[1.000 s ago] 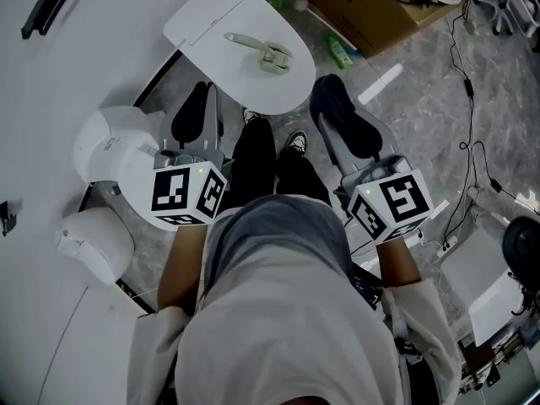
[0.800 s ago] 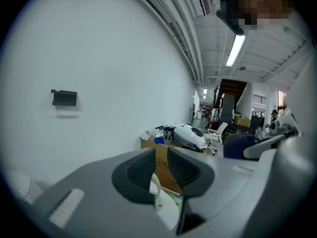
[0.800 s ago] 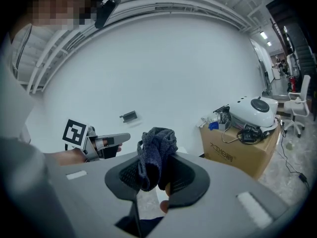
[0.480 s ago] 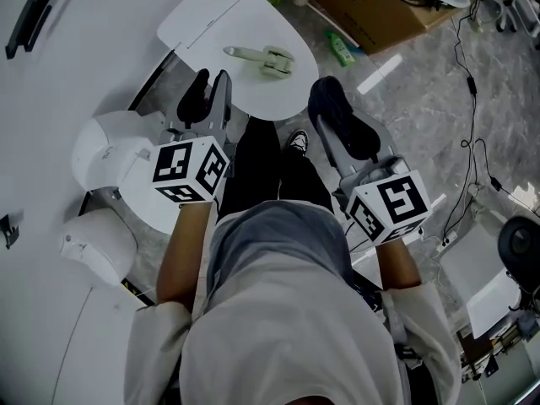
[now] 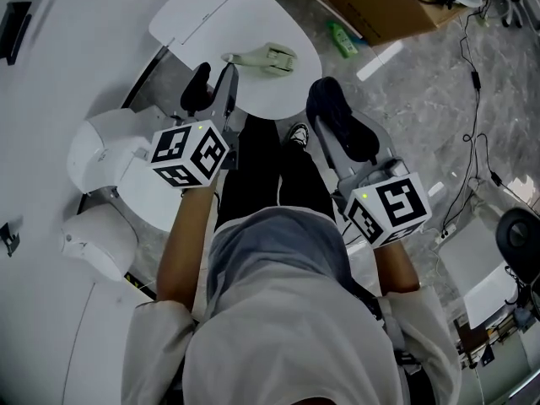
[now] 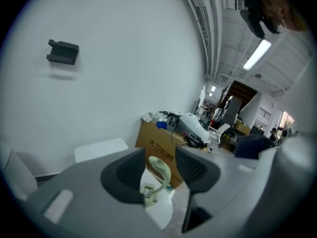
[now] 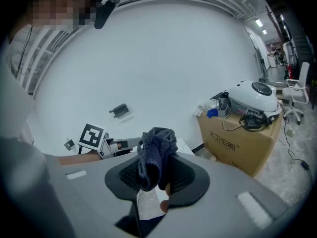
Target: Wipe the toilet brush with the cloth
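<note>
Your left gripper [image 5: 213, 91] stands spread just short of the brush [image 5: 266, 57] on the toilet lid [image 5: 202, 15]. Grasp its handle firmly, then rub with the cloth [image 7: 156, 152] pinched in your right gripper [image 7: 156, 175].

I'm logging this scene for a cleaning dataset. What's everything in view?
toilet brush: one, pale green, lying on the toilet lid
toilet lid: one, white, top centre
cloth: one, dark grey
cardboard box: one, brown, floor beyond the toilet
bottle: one, green, floor by the box
rounded containers: two, white, floor at left
bracket: one, black, on the wall
cables: several, black, floor at right
left gripper: grey, open, empty, facing the brush
right gripper: grey, clamping the cloth
</note>
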A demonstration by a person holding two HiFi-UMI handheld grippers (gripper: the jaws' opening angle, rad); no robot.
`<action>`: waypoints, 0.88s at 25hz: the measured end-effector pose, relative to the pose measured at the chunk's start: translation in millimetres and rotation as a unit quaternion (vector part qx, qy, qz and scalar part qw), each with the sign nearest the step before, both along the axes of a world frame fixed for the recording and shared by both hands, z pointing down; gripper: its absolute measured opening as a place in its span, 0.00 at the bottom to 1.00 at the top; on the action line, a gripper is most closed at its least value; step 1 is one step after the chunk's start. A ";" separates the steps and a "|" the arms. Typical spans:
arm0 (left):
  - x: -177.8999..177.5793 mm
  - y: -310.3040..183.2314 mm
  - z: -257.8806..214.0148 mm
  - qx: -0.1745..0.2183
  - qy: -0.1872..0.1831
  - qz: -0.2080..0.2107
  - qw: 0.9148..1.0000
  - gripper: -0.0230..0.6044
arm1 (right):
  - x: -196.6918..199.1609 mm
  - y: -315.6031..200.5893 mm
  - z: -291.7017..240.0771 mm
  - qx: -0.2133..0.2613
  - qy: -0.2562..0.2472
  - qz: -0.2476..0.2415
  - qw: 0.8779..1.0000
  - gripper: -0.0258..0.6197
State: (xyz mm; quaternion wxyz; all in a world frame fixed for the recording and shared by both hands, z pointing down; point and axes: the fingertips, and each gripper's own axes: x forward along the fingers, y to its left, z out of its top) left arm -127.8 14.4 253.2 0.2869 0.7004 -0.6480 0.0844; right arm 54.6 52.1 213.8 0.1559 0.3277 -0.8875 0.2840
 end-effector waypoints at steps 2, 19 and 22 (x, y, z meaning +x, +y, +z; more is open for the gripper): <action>-0.8 -4.4 10.4 -0.007 0.007 0.002 1.000 0.04 | -3.3 -2.0 8.6 -0.008 0.002 0.002 1.000 0.19; -8.1 -37.3 48.0 -0.012 0.039 0.014 0.999 0.04 | -42.8 -40.0 65.9 -0.047 -0.003 0.025 0.999 0.19; -5.9 -39.2 47.7 -0.005 0.043 0.018 0.999 0.04 | -56.9 -44.7 72.5 -0.051 -0.009 0.021 0.998 0.19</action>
